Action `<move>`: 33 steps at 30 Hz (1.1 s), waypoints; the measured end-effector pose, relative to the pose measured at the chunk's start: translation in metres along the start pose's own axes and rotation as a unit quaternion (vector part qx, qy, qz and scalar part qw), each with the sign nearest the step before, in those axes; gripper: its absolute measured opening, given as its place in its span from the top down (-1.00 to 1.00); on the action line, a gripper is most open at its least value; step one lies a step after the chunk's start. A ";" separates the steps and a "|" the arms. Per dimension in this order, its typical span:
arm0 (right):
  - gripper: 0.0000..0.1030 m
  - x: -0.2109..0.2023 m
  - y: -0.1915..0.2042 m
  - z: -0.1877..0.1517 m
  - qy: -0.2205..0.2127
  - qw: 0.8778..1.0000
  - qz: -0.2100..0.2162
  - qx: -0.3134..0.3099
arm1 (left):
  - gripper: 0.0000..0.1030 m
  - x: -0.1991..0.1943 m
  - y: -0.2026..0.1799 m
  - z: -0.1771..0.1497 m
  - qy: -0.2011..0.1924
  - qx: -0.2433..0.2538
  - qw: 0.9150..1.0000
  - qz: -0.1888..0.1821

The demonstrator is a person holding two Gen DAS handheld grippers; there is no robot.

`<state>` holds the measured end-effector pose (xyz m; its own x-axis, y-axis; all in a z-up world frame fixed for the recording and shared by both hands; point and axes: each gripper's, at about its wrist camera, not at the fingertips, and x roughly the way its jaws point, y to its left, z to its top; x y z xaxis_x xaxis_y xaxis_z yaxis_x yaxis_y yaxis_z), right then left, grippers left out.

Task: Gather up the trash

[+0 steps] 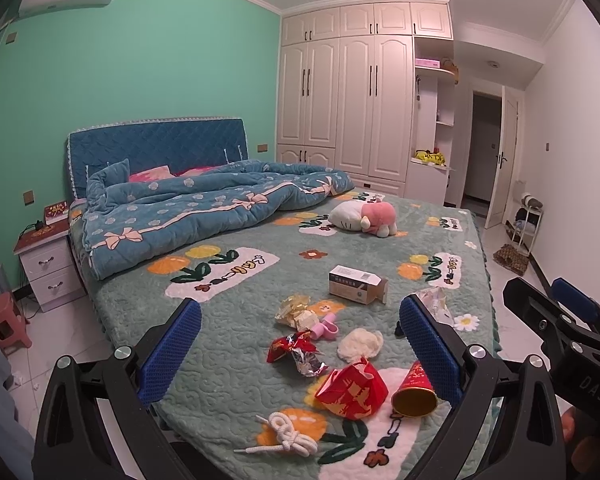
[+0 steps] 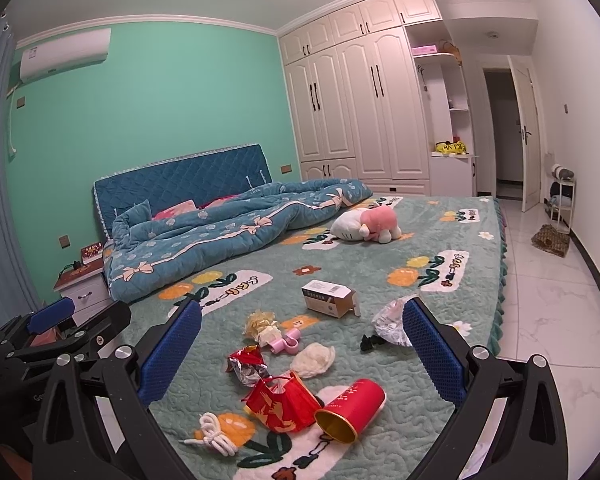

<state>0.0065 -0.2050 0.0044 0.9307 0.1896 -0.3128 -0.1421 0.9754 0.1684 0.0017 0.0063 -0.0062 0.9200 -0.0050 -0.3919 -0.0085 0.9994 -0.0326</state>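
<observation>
The trash sits low in the middle of both my views, on the bedspread (image 1: 228,360) near the foot of the bed: a crumpled red bag (image 1: 352,390) touching a tipped red-and-gold cup (image 1: 414,390), a torn foil wrapper (image 1: 296,354), a white wad (image 1: 360,344), a gold wrapper (image 1: 294,310), an open small box (image 1: 358,284) and knotted white cord (image 1: 290,436). Nothing blocks it; a pink clip (image 1: 326,326) lies among it, a plush toy (image 1: 364,216) and rumpled quilt (image 1: 204,204) farther up. My left tongs (image 1: 300,356) and right tongs (image 2: 302,354) both hang spread wide and empty over the pile, green wall (image 1: 160,68) and white wardrobe (image 1: 348,96) behind.
</observation>
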 end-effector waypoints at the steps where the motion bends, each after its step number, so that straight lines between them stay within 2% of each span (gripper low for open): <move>1: -0.91 0.000 0.002 -0.001 0.000 1.000 0.000 -0.001 | -0.90 0.000 0.000 0.000 0.000 0.001 1.000 0.000; 11: -0.91 0.000 0.003 -0.001 -0.002 1.000 0.001 -0.001 | -0.90 -0.003 -0.001 0.011 -0.001 0.007 1.000 -0.002; 33: -0.91 0.001 0.003 0.000 0.001 1.000 0.004 -0.001 | -0.90 -0.003 -0.004 0.005 -0.001 0.007 1.000 -0.003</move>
<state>0.0069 -0.2018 0.0047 0.9290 0.1967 -0.3134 -0.1495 0.9743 0.1683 0.0004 0.0023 -0.0004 0.9210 -0.0114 -0.3894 0.0032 0.9998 -0.0217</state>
